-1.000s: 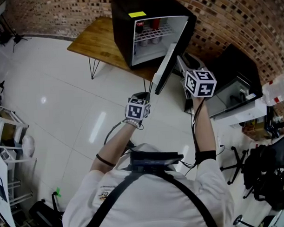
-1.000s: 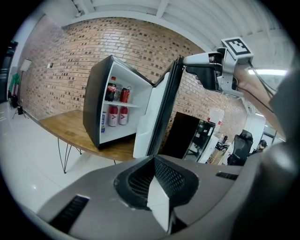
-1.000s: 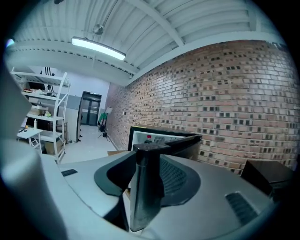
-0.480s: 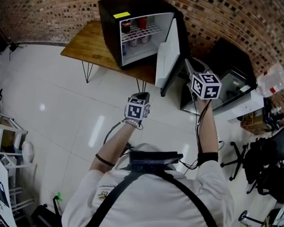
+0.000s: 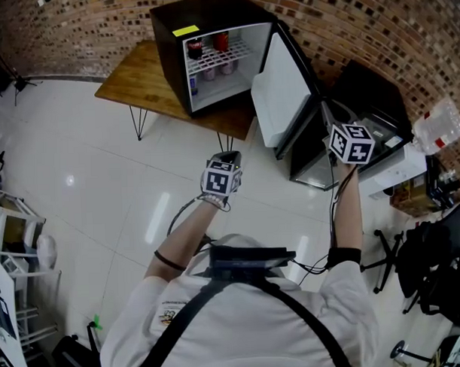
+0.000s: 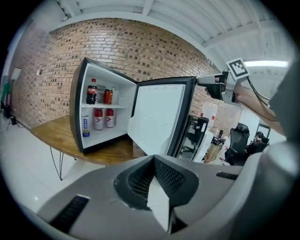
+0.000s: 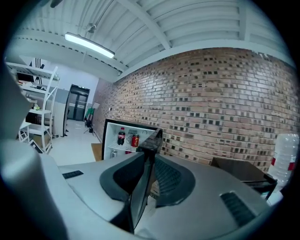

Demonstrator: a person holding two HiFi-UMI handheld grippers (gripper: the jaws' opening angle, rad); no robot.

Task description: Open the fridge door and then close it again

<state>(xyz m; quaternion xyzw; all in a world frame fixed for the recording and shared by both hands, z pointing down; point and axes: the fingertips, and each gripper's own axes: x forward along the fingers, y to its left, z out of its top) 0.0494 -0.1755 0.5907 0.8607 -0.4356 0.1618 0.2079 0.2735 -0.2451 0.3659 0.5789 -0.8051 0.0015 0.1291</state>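
Both closed: left gripper (image 6: 158, 197) empty; right gripper (image 7: 145, 164), jaws just closing, seemingly pinches the fridge door (image 5: 281, 91).

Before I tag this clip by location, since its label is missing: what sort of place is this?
Probably an office or lab workspace, not a home kitchen: a mini fridge stands on a wooden table by a brick wall, with office chairs and metal shelving nearby.

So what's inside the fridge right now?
In the fridge, the wire shelf holds a cola bottle and a red can. Below stand two red-and-white drinks and a blue-labelled bottle. Whatever is behind them is hidden.
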